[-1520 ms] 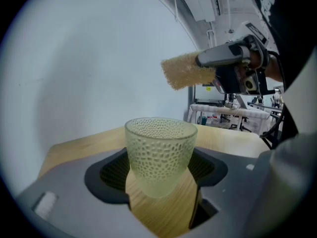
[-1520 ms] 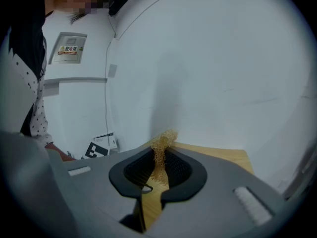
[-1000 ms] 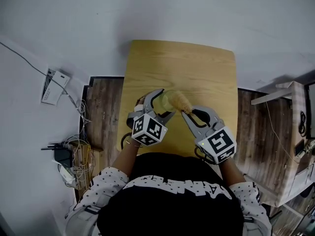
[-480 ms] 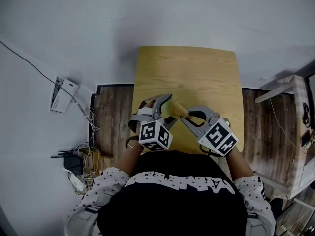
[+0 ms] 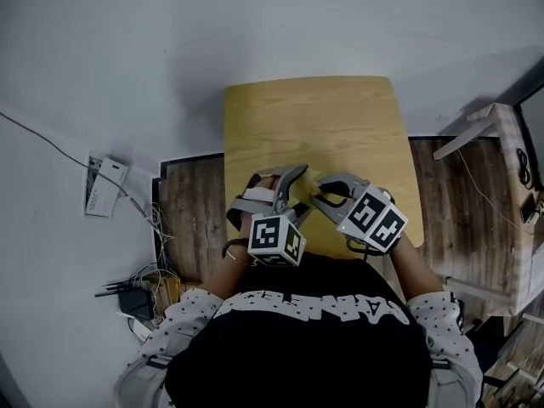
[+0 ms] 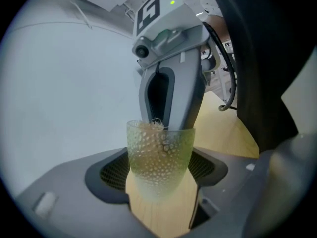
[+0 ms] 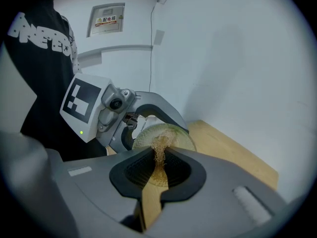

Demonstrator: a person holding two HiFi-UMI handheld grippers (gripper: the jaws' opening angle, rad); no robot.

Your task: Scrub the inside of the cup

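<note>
Nearest the camera, at the bottom of the head view, was the person's black printed top (image 5: 297,347), with both marker cubes just above it. The left gripper (image 6: 158,171) had its fingers clenched on the lower body of a translucent green dimpled cup (image 6: 159,155), which sat squarely between the pads. The cup's mouth pointed away from that gripper, towards the other one. The right gripper (image 7: 158,171) was clamped on a tan fibrous scrubber (image 7: 159,155), whose far end was pushed into the cup's open mouth; loose fibres showed at the rim. In the head view the two tools met just below the centre of the frame, over the near part of the wooden surface (image 5: 306,117). The cup seemed to be held clear of it, not resting on it. Beyond lay the bare far half of the surface, and plank flooring (image 5: 183,202) and a tangle of cables (image 5: 140,291) at the left. The scrubbing looked to be under way. The main risk was the tapering cup being levered or twisted out of the left fingers if the scrubber was driven in hard or off-axis, since only its narrow end was gripped. A harder squeeze to prevent that might buckle the thin wall. So near the surface's edge, a dropped cup could well reach the floor.
</note>
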